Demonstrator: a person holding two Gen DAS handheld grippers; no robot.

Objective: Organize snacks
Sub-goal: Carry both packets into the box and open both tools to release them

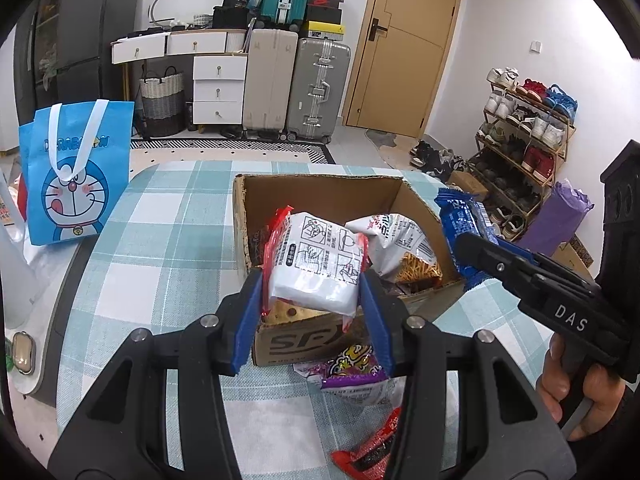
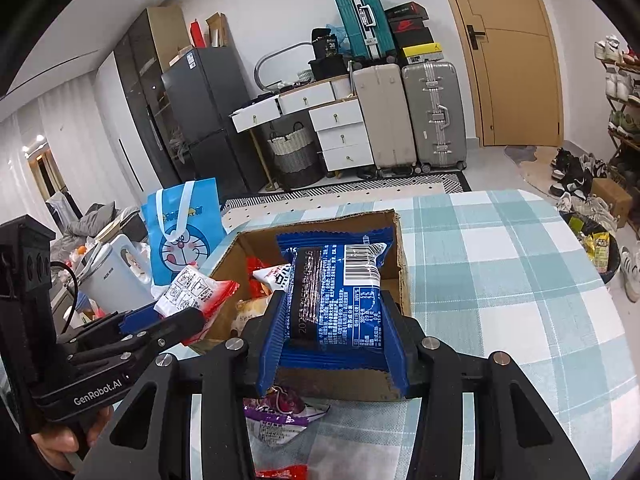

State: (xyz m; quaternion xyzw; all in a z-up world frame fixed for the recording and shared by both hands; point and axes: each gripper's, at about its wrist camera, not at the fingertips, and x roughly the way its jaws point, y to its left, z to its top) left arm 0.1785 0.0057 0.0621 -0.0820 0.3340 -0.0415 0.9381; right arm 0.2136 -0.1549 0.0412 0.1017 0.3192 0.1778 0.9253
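Note:
My left gripper [image 1: 314, 300] is shut on a white and red snack packet [image 1: 316, 264], held just above the near edge of an open cardboard box [image 1: 320, 192]. Over the box's right side my right gripper [image 2: 334, 328] is shut on a blue snack packet [image 2: 340, 292]; that blue packet [image 1: 464, 220] also shows at the right of the left wrist view. Inside the box lie a white bag of stick snacks [image 1: 400, 248] and other packets. A purple packet [image 1: 356, 376] and a red packet [image 1: 372, 448] lie on the checked tablecloth [image 1: 168, 248] in front of the box.
A blue cartoon tote bag [image 1: 76, 172] stands at the table's left edge, with a white kettle [image 2: 116, 276] beside it. Beyond the table are suitcases [image 1: 296, 88], white drawers [image 1: 218, 88], a door and a shoe rack [image 1: 524, 136]. A person's hand [image 1: 580, 396] grips the right tool.

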